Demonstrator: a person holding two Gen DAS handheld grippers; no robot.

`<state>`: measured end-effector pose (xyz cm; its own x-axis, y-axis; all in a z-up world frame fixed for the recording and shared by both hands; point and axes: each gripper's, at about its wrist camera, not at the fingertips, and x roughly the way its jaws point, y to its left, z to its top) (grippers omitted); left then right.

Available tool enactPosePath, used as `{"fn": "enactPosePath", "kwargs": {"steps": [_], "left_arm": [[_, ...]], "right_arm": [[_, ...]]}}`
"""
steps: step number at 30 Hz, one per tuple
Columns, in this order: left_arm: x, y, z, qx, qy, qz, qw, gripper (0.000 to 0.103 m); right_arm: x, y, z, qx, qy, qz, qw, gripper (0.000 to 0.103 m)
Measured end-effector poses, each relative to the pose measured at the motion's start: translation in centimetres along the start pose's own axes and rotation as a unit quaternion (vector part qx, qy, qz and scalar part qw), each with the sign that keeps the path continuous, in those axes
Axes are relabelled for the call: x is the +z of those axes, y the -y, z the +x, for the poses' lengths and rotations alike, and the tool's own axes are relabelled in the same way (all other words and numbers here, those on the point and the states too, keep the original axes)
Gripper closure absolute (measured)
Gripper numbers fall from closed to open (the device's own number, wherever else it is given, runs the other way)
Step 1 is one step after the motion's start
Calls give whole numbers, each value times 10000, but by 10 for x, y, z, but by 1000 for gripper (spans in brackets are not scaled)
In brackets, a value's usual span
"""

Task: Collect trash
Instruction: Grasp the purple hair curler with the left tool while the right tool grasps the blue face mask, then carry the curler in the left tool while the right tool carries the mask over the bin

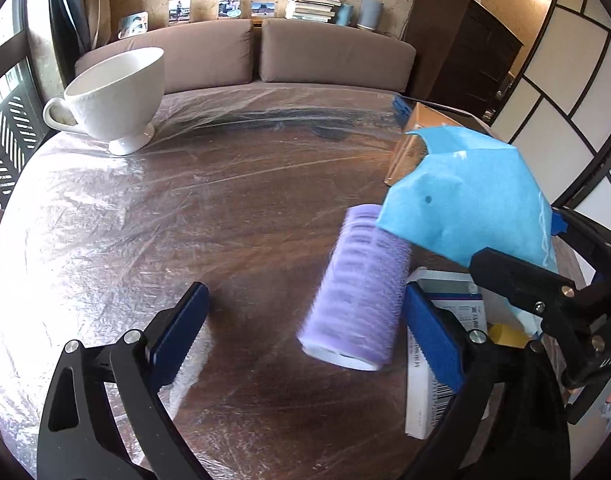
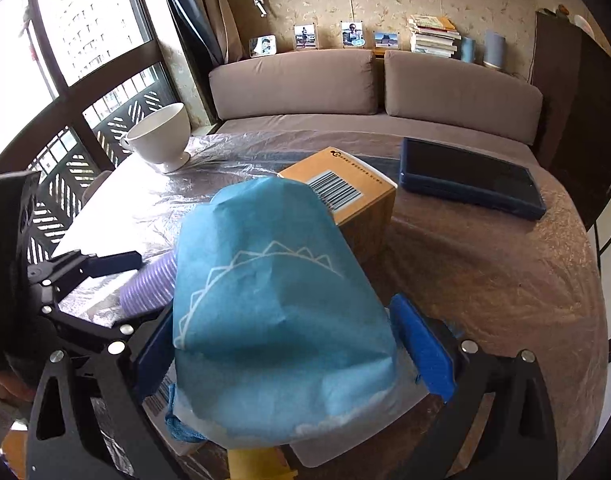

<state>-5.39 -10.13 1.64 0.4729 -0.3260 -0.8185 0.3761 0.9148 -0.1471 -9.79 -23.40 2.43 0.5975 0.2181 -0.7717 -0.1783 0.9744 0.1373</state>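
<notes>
A purple hair roller lies on the plastic-covered round table between the spread fingers of my open left gripper. It also shows in the right wrist view. A blue bag fills the gap between the fingers of my right gripper, and the jaws stand wide; no grip on it shows. The bag also shows in the left wrist view, to the right of the roller. A white carton with a barcode lies under my left gripper's right finger.
A white cup stands at the table's far left. A brown cardboard box sits behind the bag. A dark tablet lies at the far right. A yellow object is below the bag. A sofa is behind the table.
</notes>
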Motion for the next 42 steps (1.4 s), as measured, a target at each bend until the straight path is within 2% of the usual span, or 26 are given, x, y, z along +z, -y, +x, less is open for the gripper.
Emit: {"fn": "enactPosePath", "kwargs": {"steps": [3, 6, 7, 8, 12, 13, 15, 22, 27, 30, 35, 42], "left_arm": [[0, 5, 2, 171, 33, 208, 9996, 7], [2, 13, 5, 274, 44, 423, 9987, 17], [2, 16, 7, 309, 40, 530, 9981, 25], [2, 19, 7, 372, 56, 625, 9973, 28], [3, 27, 6, 314, 107, 862, 9957, 60], [2, 29, 5, 382, 125, 894, 9952, 62], [2, 29, 3, 412, 171, 895, 9950, 63], [-2, 22, -11, 142, 262, 542, 9981, 63], [-2, 12, -18, 43, 227, 71, 9997, 63], [-3, 7, -22, 167, 254, -126, 9995, 63], [-7, 5, -27, 164, 222, -364, 9990, 63], [-16, 6, -34, 244, 216, -479, 9983, 63]], "right_arm": [[-1, -6, 4, -91, -39, -179, 9998, 6], [-1, -6, 5, -77, -16, -194, 9998, 7], [-1, -7, 4, -48, -3, -217, 9998, 13], [0, -7, 4, -40, -7, -251, 9997, 19], [0, -3, -1, 62, 34, -228, 9997, 29], [0, -2, -3, 94, 73, -198, 9997, 31], [-1, 1, -8, 140, 155, -112, 9997, 32], [-4, 8, -28, 255, 384, 181, 9988, 32], [-5, 9, -41, 268, 531, 255, 9979, 32], [-8, 8, -48, 238, 583, 260, 9977, 32], [-17, 8, -53, 166, 567, 356, 9976, 32], [-26, 7, -61, 169, 546, 489, 9972, 32]]}}
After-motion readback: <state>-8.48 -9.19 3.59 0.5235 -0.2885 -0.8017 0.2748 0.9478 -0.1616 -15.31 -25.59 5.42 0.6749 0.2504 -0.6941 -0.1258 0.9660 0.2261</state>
